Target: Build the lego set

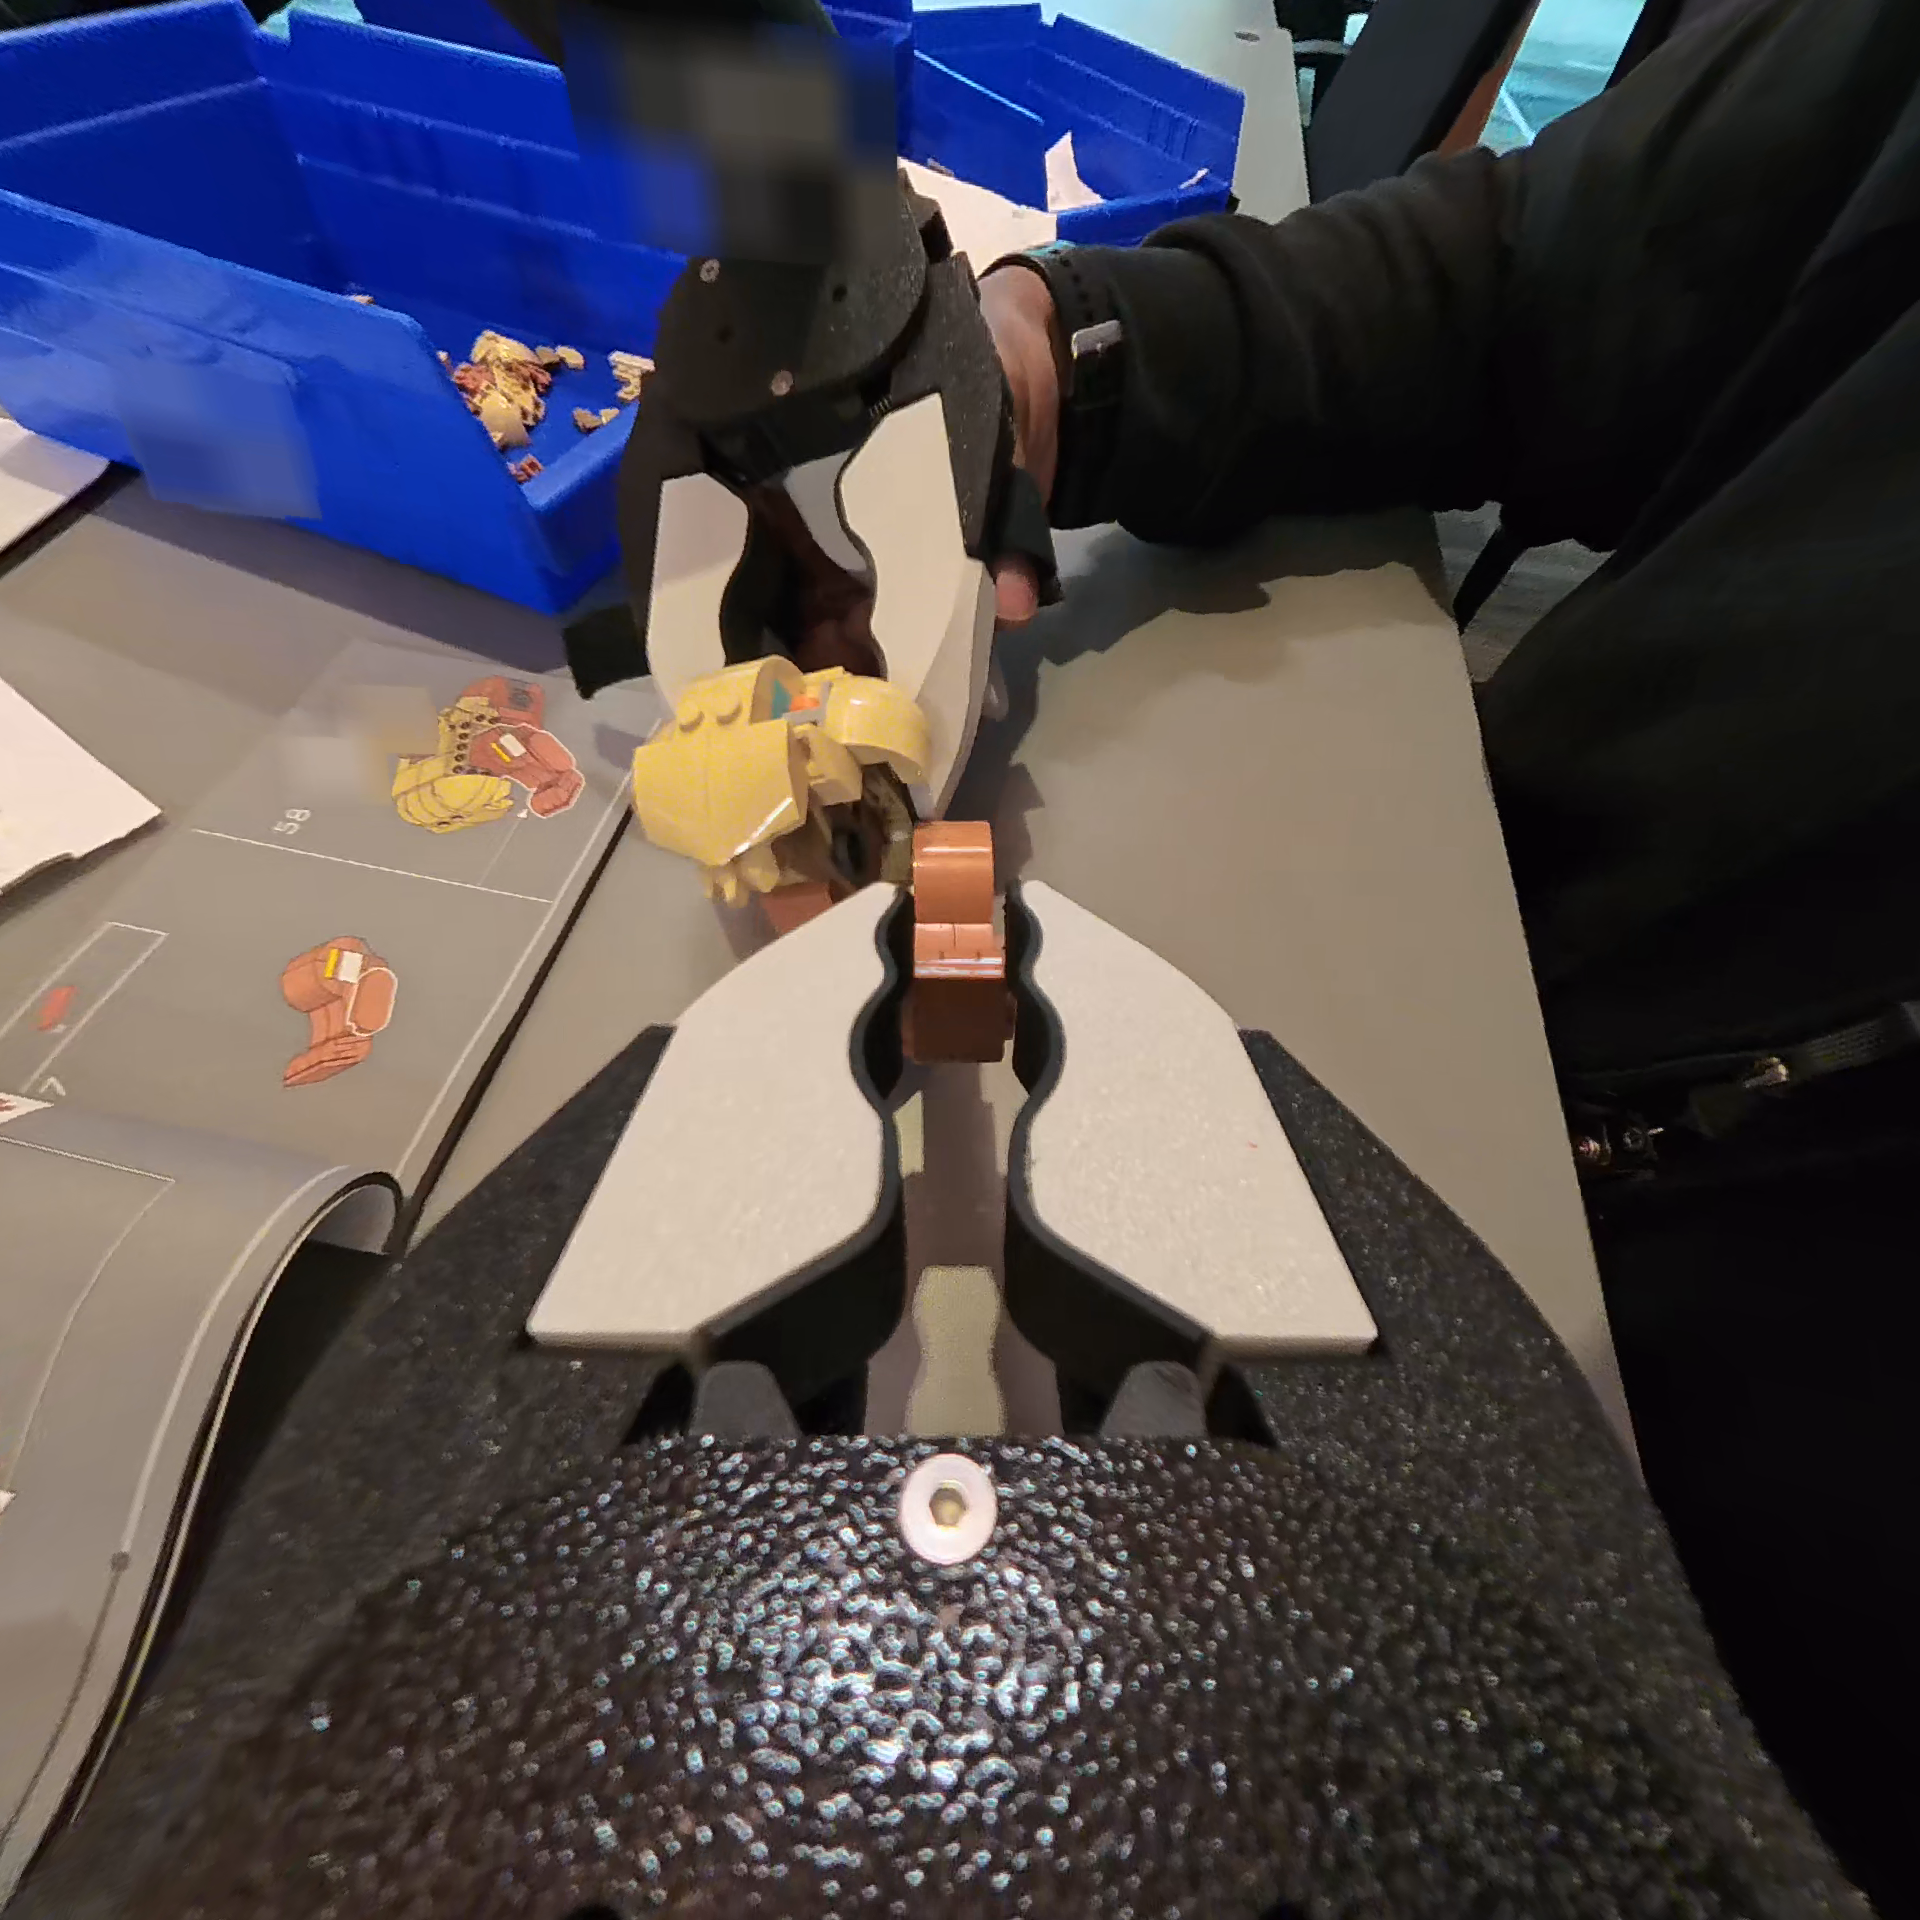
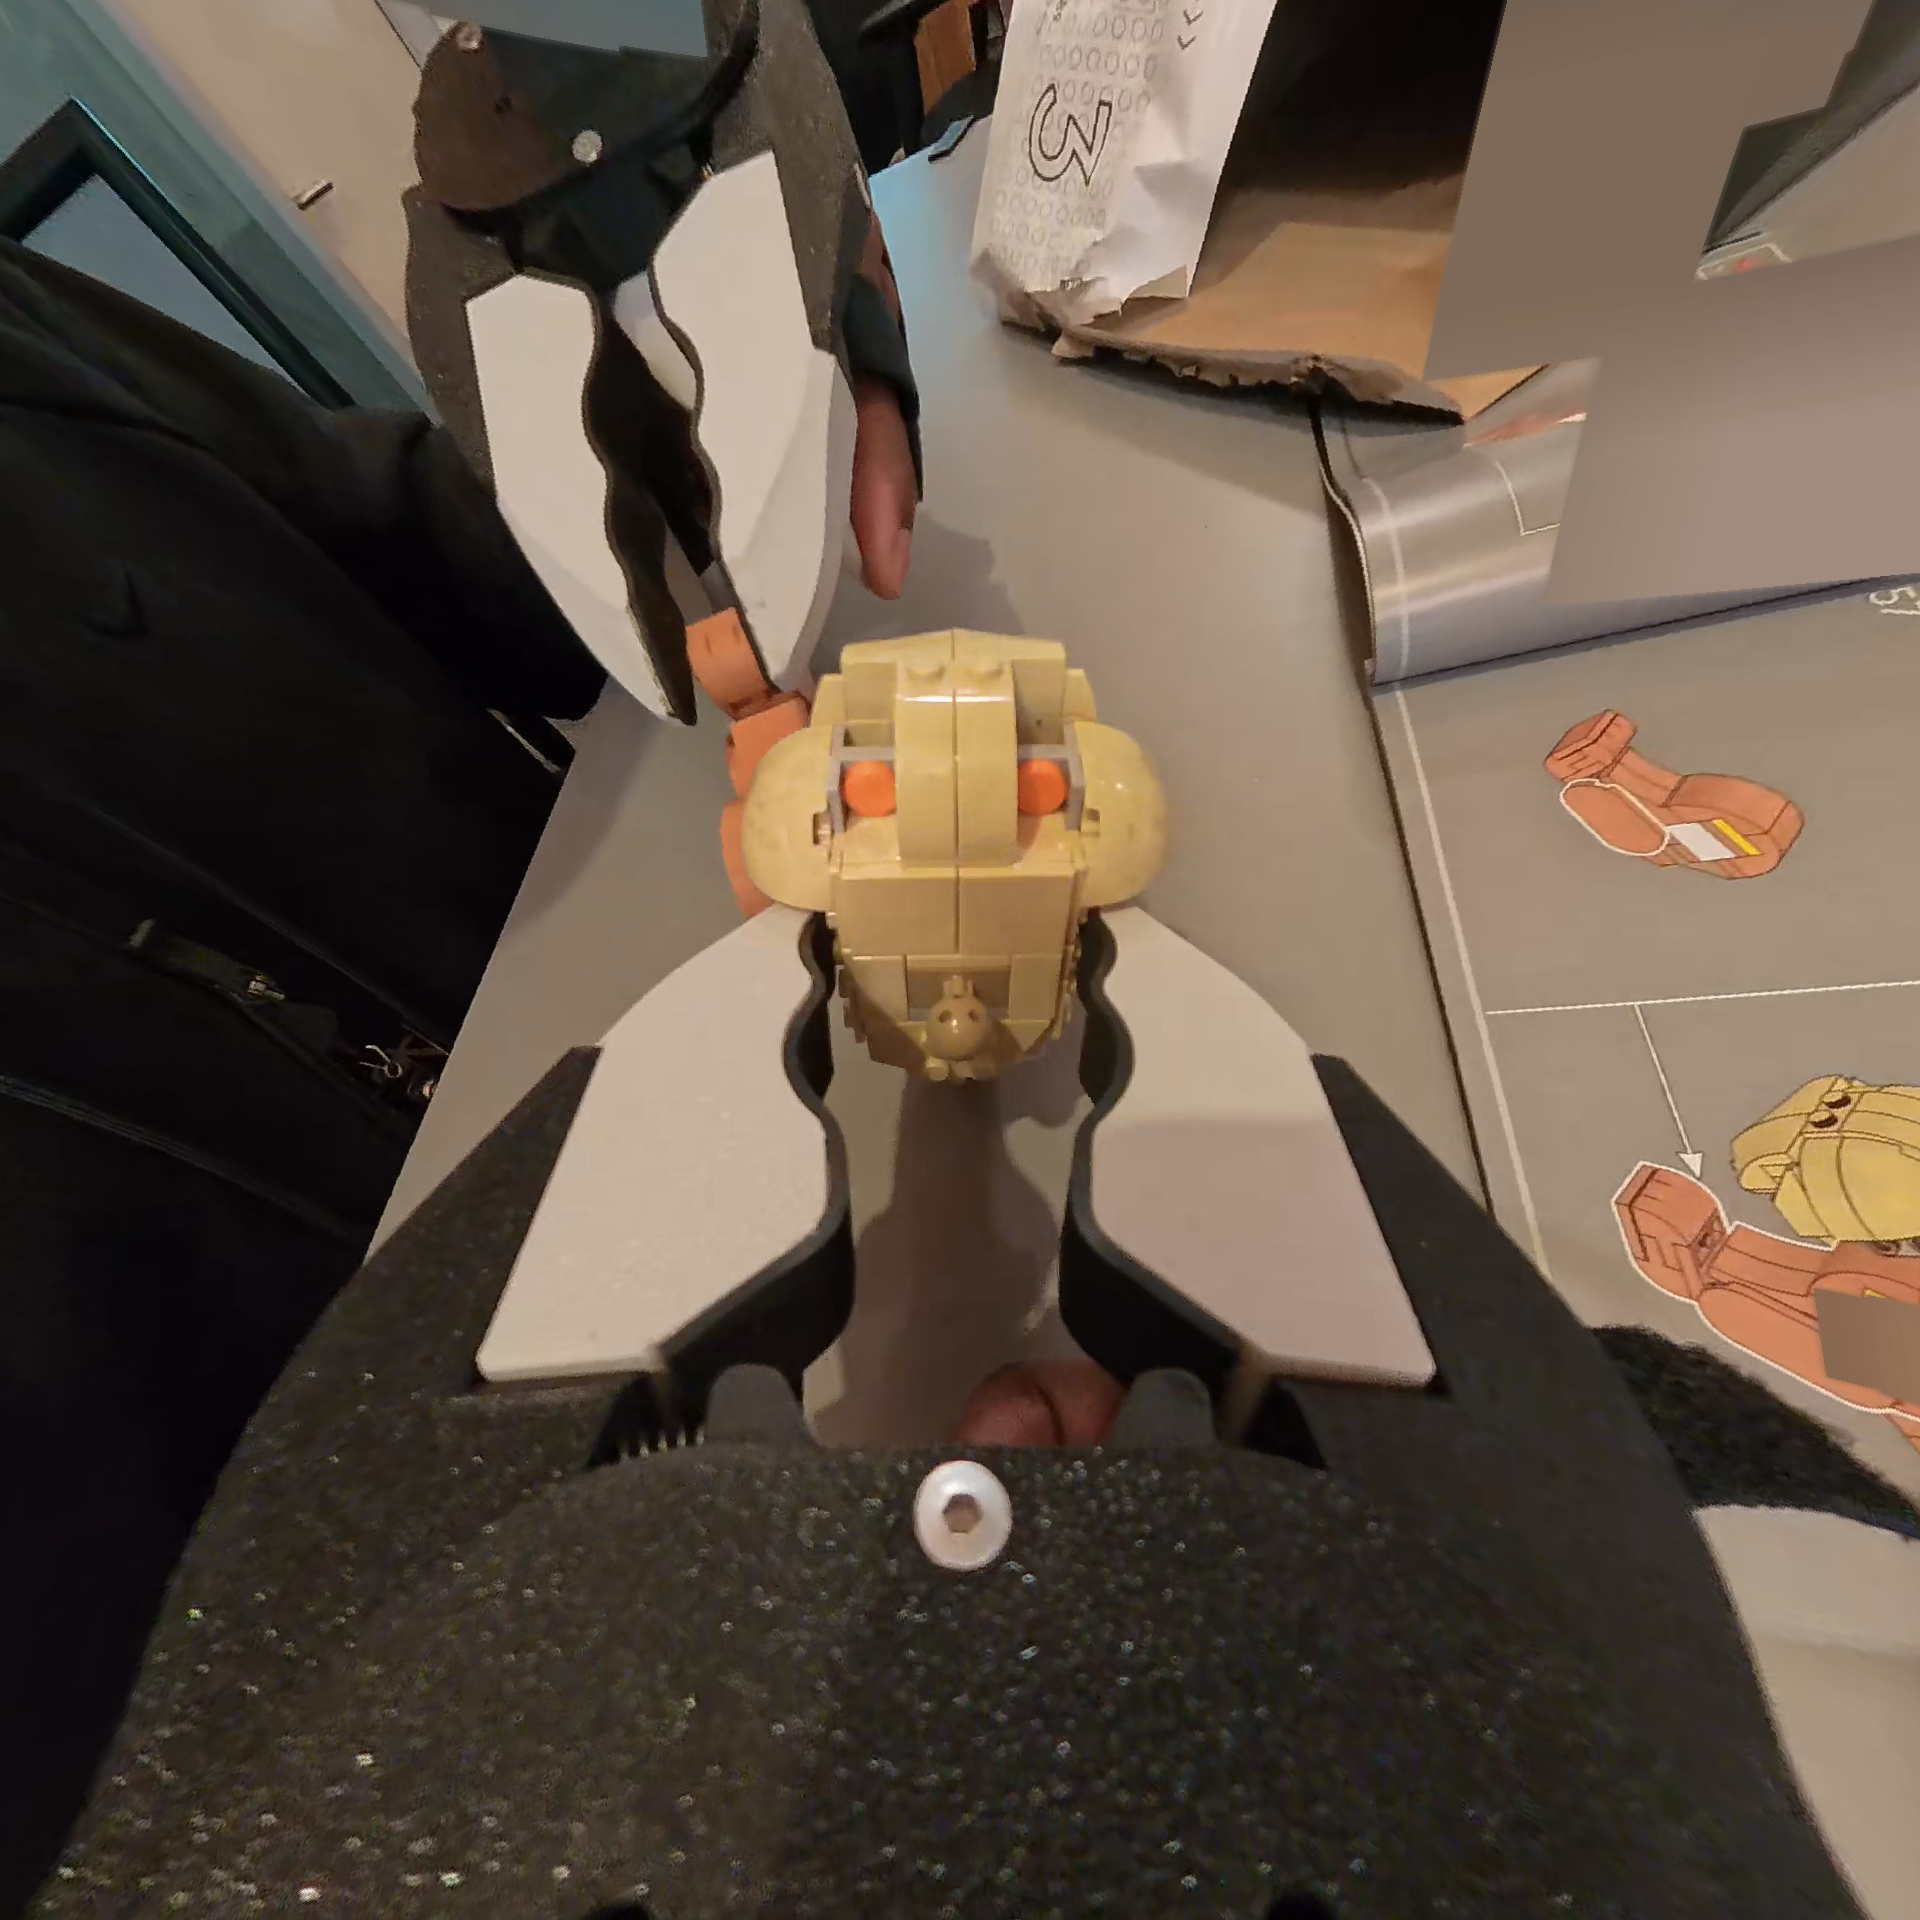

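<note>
Left gripper (image 1: 957,971) clamps brown brick arm (image 1: 957,935) lengthwise; right gripper (image 2: 956,997) grips tan model (image 2: 951,842).

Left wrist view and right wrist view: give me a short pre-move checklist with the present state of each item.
1. Left hand-held gripper shut on the reddish-brown brick limb piece: ok.
2. Right hand-held gripper shut on the tan brick-built body with orange studs: ok.
3. Limb piece meets the body's side: ok, touching; whether seated, cannot tell.
4. Both pieces clear of the grey table: cannot tell.
5. Open grey instruction booklet visible beside the work: ok.
</note>
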{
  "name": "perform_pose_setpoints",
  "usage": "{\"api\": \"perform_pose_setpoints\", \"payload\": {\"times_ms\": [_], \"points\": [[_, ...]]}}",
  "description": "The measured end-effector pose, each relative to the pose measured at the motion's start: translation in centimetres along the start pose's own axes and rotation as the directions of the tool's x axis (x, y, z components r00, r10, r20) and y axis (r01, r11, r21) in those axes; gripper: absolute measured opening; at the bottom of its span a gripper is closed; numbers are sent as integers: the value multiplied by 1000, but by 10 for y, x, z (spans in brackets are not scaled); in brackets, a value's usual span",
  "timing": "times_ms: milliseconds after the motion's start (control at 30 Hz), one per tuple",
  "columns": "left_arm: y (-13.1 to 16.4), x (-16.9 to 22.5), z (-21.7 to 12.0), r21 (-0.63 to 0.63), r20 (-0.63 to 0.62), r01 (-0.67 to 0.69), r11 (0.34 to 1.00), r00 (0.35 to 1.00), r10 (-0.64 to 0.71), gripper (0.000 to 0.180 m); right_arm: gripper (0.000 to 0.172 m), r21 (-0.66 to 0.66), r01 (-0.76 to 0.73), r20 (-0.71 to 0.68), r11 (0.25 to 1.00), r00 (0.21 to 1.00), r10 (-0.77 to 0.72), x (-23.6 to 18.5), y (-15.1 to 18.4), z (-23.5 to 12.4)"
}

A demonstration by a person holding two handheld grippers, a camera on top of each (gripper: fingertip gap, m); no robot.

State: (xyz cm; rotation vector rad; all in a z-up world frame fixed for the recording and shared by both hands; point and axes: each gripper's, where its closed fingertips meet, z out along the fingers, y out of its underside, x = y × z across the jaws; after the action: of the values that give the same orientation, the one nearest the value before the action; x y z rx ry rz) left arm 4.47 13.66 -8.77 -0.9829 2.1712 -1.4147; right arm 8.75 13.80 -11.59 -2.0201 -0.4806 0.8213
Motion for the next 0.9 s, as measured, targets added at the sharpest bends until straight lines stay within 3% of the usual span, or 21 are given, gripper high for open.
{"api": "perform_pose_setpoints", "payload": {"times_ms": [233,267,433,633,833,900], "points": [[-1,4,2,45,-48,-28,999,998,30,15,45,19,-59,55,998,997,58,-2,-1,2],[-2,5,1,61,-56,-37,997,998,40,0,45,19,-63,59,998,996,61,-3,-1,2],[-9,-2,-4,144,-38,-9,990,999,14,0,45,24,-80,55,996,995,79,-3,-1,3],[16,-10,-2,96,27,50,994,998,-53,0,45,32,-103,36,994,994,102,0,-1,2],[38,11,-3,11,55,95,995,994,-96,20,45,45,-122,-1,992,993,122,4,-1,-1],[42,30,-4,-16,59,56,998,997,-55,25,45,55,-133,-6,990,991,133,5,-1,-2]]}}
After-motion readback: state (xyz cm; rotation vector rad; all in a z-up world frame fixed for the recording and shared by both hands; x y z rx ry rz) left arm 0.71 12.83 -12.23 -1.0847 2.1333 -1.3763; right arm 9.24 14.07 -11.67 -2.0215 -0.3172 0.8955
